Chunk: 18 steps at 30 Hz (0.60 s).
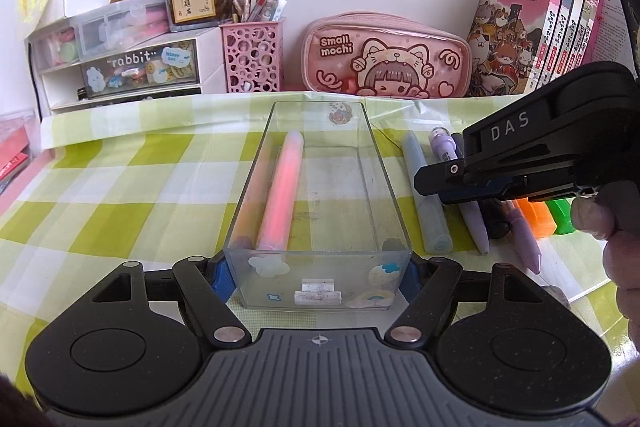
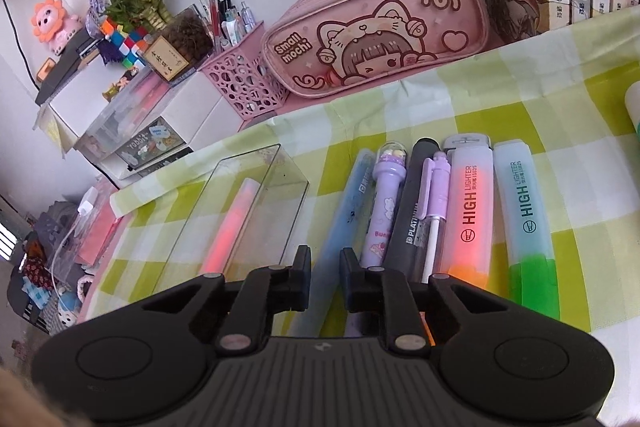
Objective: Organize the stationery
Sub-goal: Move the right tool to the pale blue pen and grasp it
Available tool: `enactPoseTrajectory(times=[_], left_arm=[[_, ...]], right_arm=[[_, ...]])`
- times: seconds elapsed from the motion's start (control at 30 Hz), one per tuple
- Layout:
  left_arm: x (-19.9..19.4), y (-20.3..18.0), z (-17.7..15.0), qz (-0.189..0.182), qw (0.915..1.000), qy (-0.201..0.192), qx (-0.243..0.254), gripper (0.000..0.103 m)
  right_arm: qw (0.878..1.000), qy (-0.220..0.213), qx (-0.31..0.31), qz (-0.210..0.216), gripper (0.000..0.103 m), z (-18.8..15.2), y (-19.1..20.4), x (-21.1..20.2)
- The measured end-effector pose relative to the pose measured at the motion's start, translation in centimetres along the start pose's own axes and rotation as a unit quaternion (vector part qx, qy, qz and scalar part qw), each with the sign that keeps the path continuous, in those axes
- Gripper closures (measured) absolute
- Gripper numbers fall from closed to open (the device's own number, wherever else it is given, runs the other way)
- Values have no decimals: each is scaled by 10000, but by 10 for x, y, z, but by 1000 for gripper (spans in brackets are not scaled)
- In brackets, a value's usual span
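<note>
Left gripper [image 1: 318, 281] clamped on the near end of the clear tray [image 1: 384, 183] — pink marker [image 1: 278, 193] lying inside. Right gripper [image 2: 325, 277] closed around the blue pen [image 2: 348, 203] on the checked cloth [image 2: 580, 131], just beside the tray.

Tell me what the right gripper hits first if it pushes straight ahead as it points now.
Probably the blue pen: it lies lengthwise between the right gripper fingers, pointing down toward the tablecloth. Depth is unclear.
</note>
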<state>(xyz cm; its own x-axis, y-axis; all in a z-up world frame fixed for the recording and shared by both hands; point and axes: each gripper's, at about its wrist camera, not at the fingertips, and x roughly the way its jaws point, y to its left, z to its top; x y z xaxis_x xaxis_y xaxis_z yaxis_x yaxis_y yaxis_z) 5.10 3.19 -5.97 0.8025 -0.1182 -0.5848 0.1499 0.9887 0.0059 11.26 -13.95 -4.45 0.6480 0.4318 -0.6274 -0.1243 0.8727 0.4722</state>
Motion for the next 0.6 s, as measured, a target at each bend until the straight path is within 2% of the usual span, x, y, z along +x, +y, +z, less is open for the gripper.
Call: enactPoseTrajectory(times=[0.17,0.4,0.5,0.6], left_arm=[[0,0,0,-1,10000,0,0,30],[0,0,0,1,10000,0,0,30],[0,0,0,0,10000,-1,0,30],[0,0,0,0,10000,0,1,30]], right_arm=[[9968,-72,-760,-235,82,-5,15,-3],[9932,55,-1154,-142,86,-12,7,-21],[9811,60,-1915,-250,86,-20,16,-28],[9718,95,-2329,-346,85,-23,25,-28]])
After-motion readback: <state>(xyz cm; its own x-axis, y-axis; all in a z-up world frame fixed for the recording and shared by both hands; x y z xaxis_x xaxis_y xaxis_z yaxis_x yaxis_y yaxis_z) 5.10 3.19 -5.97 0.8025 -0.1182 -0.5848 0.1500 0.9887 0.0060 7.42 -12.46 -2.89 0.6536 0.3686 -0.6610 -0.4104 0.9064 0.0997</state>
